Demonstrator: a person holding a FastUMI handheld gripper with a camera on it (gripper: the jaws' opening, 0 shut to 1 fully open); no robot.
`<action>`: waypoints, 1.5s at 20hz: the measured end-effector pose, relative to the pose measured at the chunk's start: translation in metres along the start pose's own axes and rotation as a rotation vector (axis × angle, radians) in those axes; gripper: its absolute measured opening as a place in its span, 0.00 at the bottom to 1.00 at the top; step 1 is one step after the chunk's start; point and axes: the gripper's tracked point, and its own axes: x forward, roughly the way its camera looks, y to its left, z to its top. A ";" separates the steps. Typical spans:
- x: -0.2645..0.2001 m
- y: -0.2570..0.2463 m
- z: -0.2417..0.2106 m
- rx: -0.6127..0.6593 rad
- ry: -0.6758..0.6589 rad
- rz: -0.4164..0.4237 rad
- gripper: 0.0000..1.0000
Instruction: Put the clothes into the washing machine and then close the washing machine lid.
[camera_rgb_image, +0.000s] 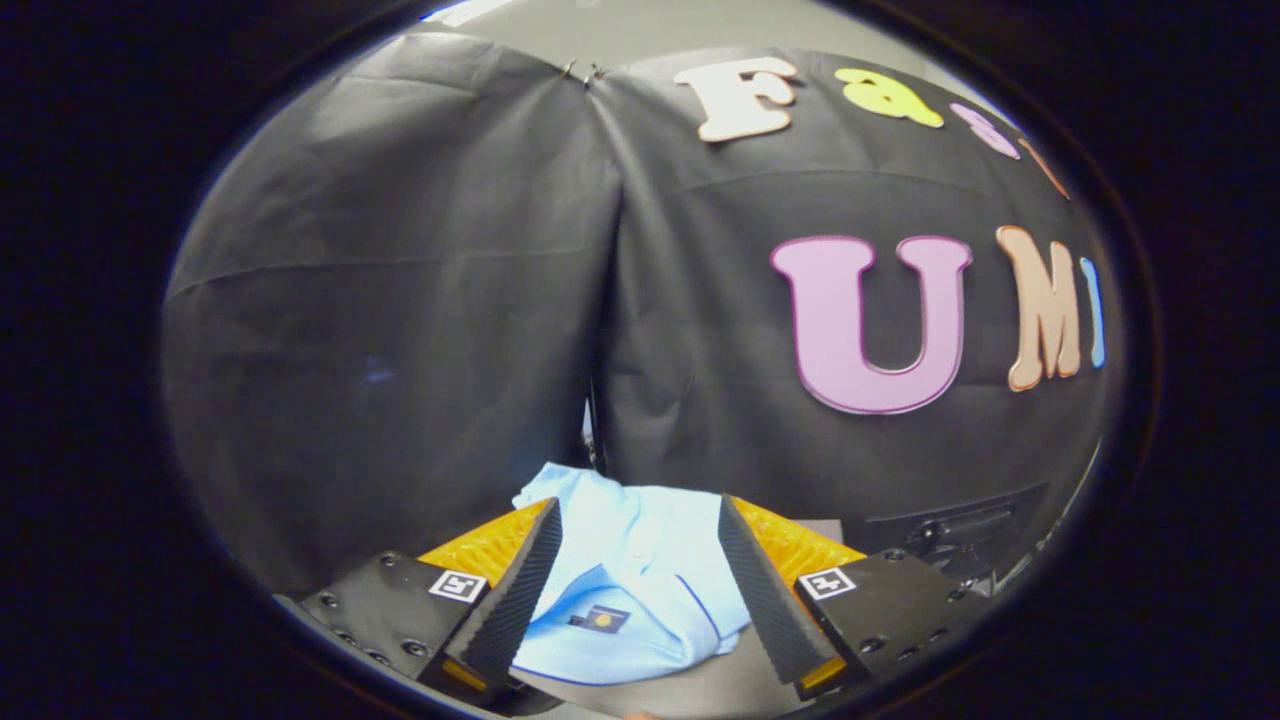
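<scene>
Your claw (640, 560) is released, its fingers (515, 590) spread wide apart. A light blue shirt (630, 590) lies crumpled between them on the grey bench (700, 690), black cloth wall (400, 300) beyond.

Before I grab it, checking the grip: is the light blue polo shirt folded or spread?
Folded: the light blue polo shirt lies compactly between the open gripper fingers.

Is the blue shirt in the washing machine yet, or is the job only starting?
Only starting, it seems. Nothing looks done: the light blue shirt lies folded on a surface. In hand: the claw is open with the shirt between its fingers, not visibly squeezing it. Left: grab the shirt, put it in the washer, then close the lid.
</scene>
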 end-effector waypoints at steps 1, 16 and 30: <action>0.013 0.002 -0.004 -0.012 0.038 -0.006 0.97; 0.093 0.000 -0.110 -0.081 0.455 -0.059 0.89; 0.084 -0.019 -0.100 -0.028 0.387 -0.078 0.01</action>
